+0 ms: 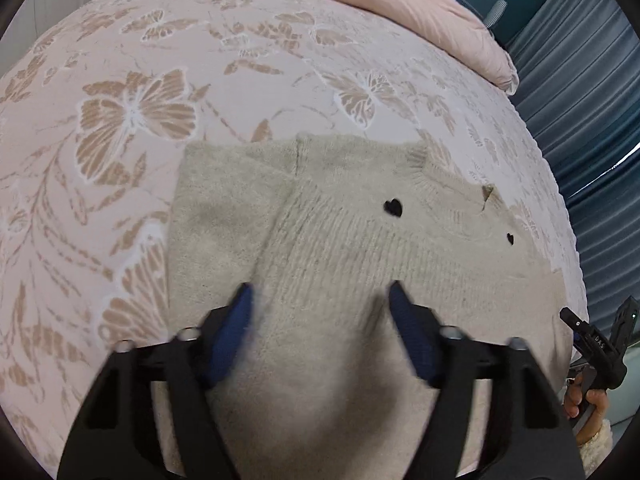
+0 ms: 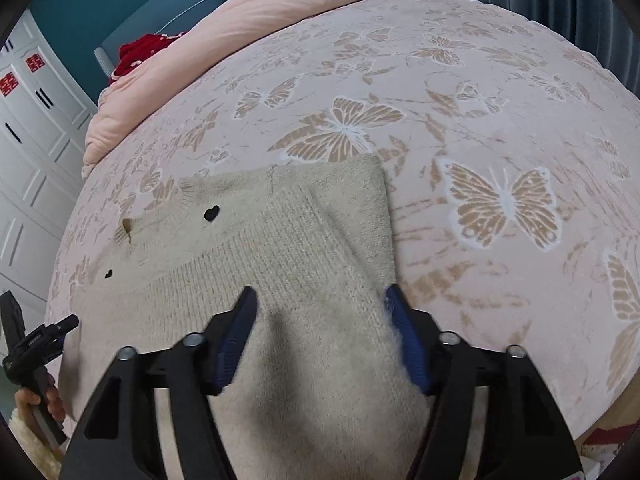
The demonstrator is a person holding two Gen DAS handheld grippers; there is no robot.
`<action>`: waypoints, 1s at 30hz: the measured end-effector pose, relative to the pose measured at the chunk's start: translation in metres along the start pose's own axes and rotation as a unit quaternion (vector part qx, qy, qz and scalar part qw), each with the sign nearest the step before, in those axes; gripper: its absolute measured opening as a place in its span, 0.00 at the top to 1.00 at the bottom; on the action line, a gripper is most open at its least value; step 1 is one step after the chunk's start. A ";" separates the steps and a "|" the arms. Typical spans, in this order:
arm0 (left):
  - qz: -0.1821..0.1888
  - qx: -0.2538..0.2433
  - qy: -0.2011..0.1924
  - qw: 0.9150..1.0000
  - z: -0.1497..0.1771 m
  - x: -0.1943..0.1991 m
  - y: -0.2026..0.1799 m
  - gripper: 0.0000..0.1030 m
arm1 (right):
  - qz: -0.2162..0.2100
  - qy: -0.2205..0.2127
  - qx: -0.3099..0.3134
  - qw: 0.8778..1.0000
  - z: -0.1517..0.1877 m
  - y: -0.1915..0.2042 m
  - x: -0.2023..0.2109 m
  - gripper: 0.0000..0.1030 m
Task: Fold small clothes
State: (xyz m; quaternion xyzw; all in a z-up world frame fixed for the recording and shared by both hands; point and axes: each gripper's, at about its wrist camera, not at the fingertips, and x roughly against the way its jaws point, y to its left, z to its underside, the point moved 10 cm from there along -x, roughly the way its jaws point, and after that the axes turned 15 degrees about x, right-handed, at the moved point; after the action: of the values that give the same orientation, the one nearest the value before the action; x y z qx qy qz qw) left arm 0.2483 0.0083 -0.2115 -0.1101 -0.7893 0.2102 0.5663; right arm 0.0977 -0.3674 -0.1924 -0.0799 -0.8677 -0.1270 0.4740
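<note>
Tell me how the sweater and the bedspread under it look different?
The sweater is plain beige, fuzzy knit with tiny black hearts; the bedspread is smooth pink with big tan butterflies. The sweater is small and folded over itself; the bedspread lies spread out, reaching well past it. Both are soft cloth in pale colours.

A knitted sweater (image 1: 360, 248) lies flat on a bed (image 1: 120, 184), near its front edge, with one sleeve (image 2: 360, 208) folded in over the body. Behind the sweater, at the far end of the bed, a rolled quilt (image 2: 248, 28) lies across the mattress. The left gripper (image 1: 320, 300) and right gripper (image 2: 320, 300) both hang over the sweater, side by side. A curtain (image 1: 580, 100) hangs beside the bed; wardrobe doors (image 2: 36, 152) stand on the opposite side.
</note>
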 end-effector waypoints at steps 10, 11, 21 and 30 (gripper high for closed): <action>0.123 -0.003 -0.070 0.990 0.027 0.118 -0.030 0.88 | -0.109 -0.130 0.026 0.985 0.001 0.054 0.109 0.92; 0.133 -0.011 -0.084 0.988 0.027 0.135 -0.038 0.88 | -0.117 -0.148 0.035 0.981 -0.006 0.060 0.127 0.92; 0.048 -0.035 -0.152 0.987 -0.074 0.118 -0.055 0.79 | -0.062 -0.150 0.016 0.987 -0.109 0.018 0.080 0.83; -0.023 -0.010 -0.126 0.992 -0.021 0.064 -0.018 0.42 | -0.037 -0.089 0.007 0.995 -0.049 0.038 0.041 0.83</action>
State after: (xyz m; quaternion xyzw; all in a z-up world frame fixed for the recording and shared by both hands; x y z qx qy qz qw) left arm 0.2479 0.0232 -0.1432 -0.0699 -0.8588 0.2011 0.4659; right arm 0.1249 -0.3454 -0.1268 -0.0559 -0.9095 -0.1309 0.3906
